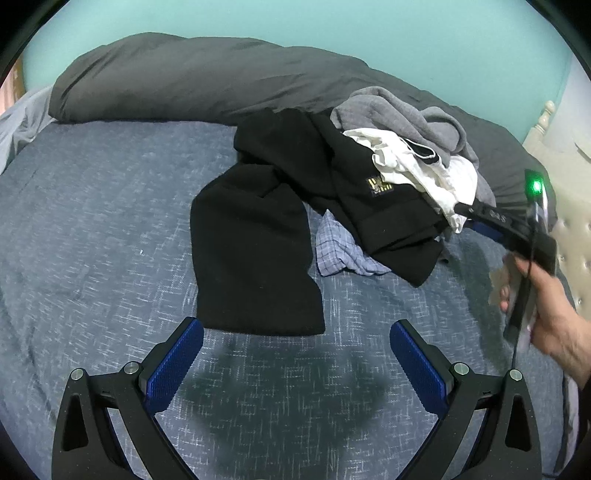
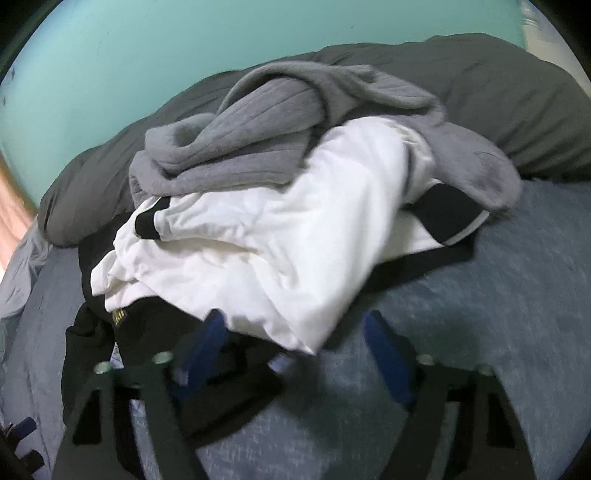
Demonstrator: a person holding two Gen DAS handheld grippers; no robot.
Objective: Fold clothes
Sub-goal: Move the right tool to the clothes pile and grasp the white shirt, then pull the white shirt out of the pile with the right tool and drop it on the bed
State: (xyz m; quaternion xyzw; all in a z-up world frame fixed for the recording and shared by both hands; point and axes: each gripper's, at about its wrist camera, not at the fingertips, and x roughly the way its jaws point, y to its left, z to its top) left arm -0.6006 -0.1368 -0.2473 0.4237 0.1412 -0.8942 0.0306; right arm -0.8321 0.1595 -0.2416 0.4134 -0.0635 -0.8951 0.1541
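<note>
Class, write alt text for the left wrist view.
A pile of clothes lies on a blue bedspread, a black garment trailing toward the open left gripper. At right, a hand holds the right gripper.

You face a teal wall (image 1: 295,22) behind the bed. A blue-grey textured sheet (image 1: 92,221) covers the mattress, and a dark grey duvet (image 1: 184,77) is bunched along the wall. A cream tufted headboard (image 1: 569,236) with a turned post stands at right.

1. Left view is sharp and evenly lit; the tongs (image 1: 295,363) cast a soft shadow on the bed (image 1: 92,221).
2. Right view is motion-blurred.
3. Fisheye bends edges, corners black.
</note>
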